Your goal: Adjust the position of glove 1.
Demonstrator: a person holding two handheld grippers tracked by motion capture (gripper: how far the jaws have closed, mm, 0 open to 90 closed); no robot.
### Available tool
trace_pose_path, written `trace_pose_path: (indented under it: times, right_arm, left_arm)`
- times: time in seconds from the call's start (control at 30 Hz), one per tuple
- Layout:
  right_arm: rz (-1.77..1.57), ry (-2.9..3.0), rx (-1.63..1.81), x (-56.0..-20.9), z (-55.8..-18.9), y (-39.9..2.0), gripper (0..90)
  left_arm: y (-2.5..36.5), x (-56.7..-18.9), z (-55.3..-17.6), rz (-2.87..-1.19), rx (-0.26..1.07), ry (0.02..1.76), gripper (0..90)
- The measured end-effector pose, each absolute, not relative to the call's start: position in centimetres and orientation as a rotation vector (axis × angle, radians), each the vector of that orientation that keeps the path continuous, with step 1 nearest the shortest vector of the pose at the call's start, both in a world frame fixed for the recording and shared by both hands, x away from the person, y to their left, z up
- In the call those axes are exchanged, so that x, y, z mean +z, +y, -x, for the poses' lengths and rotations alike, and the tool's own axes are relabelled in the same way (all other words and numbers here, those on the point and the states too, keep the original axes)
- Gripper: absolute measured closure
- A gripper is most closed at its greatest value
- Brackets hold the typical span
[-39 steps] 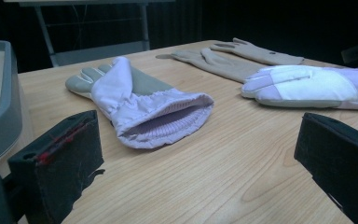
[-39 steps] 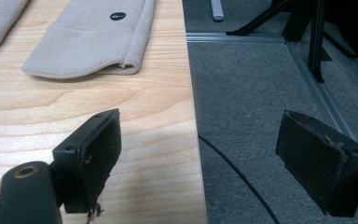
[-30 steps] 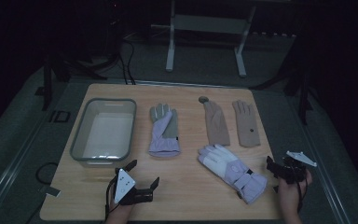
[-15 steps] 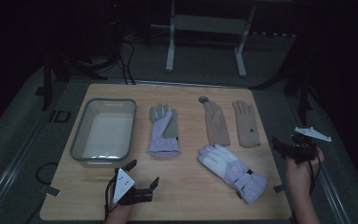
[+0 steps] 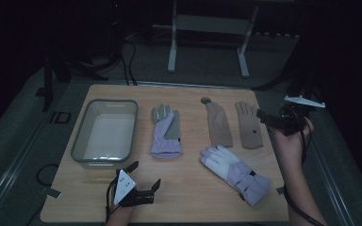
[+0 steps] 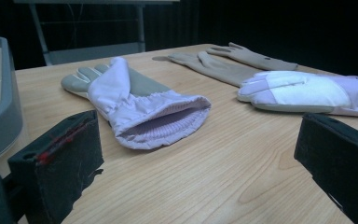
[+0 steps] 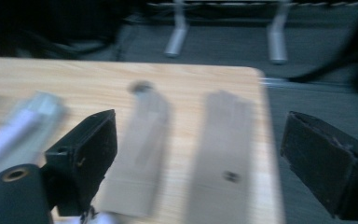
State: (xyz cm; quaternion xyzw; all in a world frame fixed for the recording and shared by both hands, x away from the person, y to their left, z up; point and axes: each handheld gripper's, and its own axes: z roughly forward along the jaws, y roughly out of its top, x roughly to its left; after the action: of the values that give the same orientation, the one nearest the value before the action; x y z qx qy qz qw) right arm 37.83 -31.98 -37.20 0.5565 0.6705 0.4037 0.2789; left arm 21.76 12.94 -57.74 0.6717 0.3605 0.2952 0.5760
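Several gloves lie flat on the wooden table. A lavender glove with a grey palm lies mid-table, its cuff toward me. Two tan gloves lie side by side at the right rear, blurred in the right gripper view. A white and lavender glove lies slanted at the front right. My left gripper rests open on the table's front left. My right gripper hangs in the air beside the right edge. Its jaws have just been opening and hold nothing.
A clear plastic tub stands at the table's left, nothing in it. A small dark round thing lies at the left tan glove's fingertips. Metal stand legs and cables are on the dark floor behind the table.
My right gripper has risen from the table's front right corner and moved farther back along the right edge. The left gripper and the gloves have not moved.
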Motion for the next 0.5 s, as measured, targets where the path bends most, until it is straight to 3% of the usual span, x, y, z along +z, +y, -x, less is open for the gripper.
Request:
trace_pose_path:
  times: [0.5]
  right_arm:
    - [-1.412, 1.993, 1.133, -36.9, -41.2, -21.1, 10.7]
  left_arm:
    - [13.1, -57.8, -21.7, -1.573, 0.679, 0.827, 1.1]
